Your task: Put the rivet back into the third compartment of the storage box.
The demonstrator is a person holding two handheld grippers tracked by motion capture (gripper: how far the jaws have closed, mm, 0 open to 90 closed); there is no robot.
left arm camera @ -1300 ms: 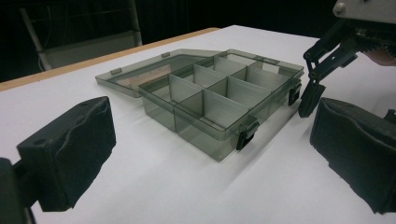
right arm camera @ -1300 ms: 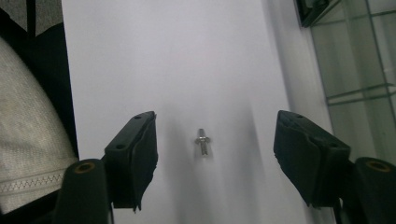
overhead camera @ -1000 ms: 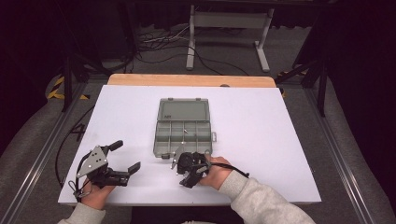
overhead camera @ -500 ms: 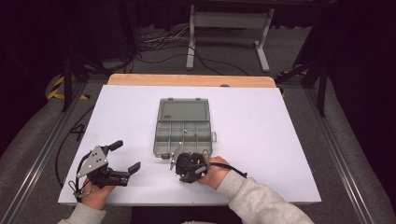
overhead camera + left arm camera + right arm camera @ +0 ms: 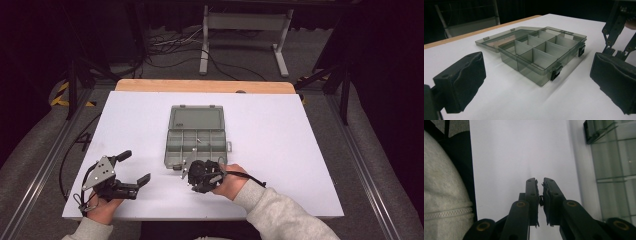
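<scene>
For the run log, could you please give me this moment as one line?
left tool: open, nothing between jaws | right tool: shut, just closed, nothing seen gripped | organizer box: lid open, beside right tool

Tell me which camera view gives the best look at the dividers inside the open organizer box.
The left gripper view: the organizer box sits close, its dividers standing clear between compartments. The high view shows the box small from above; the right gripper view catches just its translucent edge.

Open compartment box (image 5: 195, 140) mid-table (image 5: 300, 150), right tongs (image 5: 192, 175) just before it, left tongs (image 5: 134, 170) left
</scene>
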